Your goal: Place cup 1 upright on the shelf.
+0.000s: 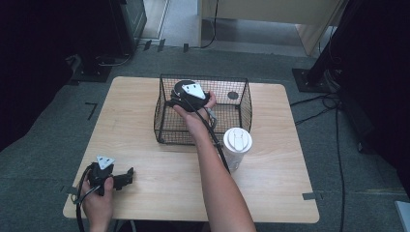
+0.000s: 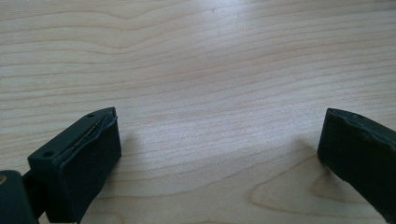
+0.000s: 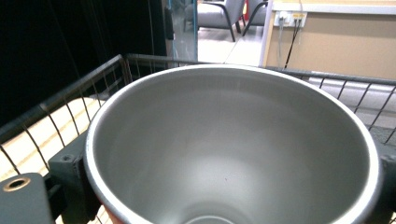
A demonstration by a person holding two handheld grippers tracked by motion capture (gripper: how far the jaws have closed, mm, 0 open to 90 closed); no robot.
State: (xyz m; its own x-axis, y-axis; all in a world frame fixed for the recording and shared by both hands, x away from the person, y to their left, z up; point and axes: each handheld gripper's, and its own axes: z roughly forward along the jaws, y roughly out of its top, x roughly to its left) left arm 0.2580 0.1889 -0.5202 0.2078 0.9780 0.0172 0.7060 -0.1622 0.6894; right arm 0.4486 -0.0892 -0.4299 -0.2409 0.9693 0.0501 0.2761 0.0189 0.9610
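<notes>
Right now the right gripper (image 1: 189, 96) pinches the steel cup (image 3: 233, 144) upright, mouth up, inside the wire basket (image 1: 244, 104).

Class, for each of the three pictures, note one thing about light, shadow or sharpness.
High view: the room's edges fall into darkness while the table is evenly lit. Left gripper view: soft shadows lie on the wood beside each jaw, and the grain is sharp. Right gripper view: the metal cup shows a soft sheen, and its near rim looks slightly blurred.

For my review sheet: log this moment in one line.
right tool: shut on steel cup, inside wire basket | left tool: open, on table | lidded white cup: beside basket
</notes>
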